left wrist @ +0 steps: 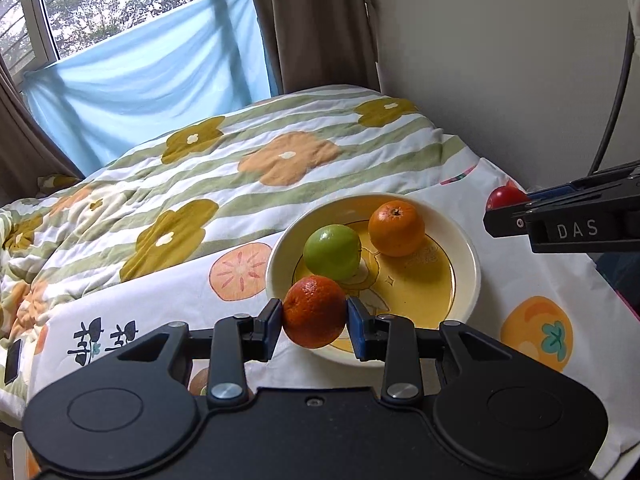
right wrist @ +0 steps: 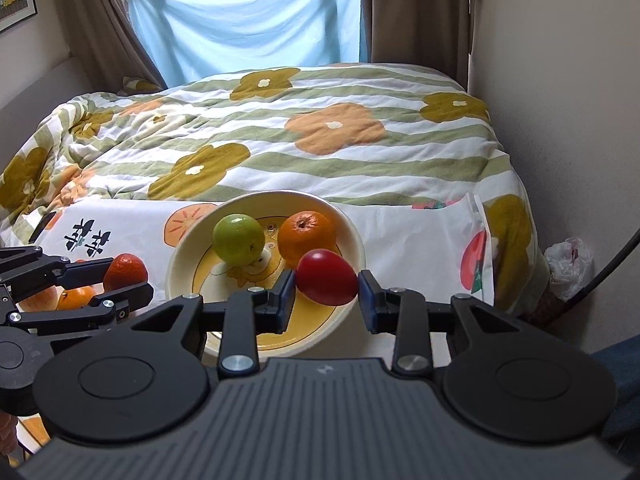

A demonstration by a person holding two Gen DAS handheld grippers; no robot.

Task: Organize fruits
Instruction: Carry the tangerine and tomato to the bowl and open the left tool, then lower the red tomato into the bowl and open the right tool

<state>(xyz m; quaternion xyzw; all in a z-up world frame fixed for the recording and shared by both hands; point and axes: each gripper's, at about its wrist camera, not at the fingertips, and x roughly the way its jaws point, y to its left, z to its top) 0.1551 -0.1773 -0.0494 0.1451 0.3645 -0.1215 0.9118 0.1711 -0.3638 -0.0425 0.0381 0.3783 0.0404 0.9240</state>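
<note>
Left wrist view: the left hand-held gripper [left wrist: 315, 317] clamps a dark orange tangerine [left wrist: 315, 312] over the near rim of a yellow plate [left wrist: 466, 248] holding a green apple [left wrist: 332, 252] and an orange [left wrist: 396, 228].

Right wrist view: the right hand-held gripper [right wrist: 326, 290] grips a red fruit [right wrist: 327, 277] above the same plate's near right edge, on the bed [right wrist: 400, 216].

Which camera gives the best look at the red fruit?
The right wrist view: the red fruit sits whole between the right gripper pads. The left wrist view shows only a sliver of it behind that gripper.
</note>
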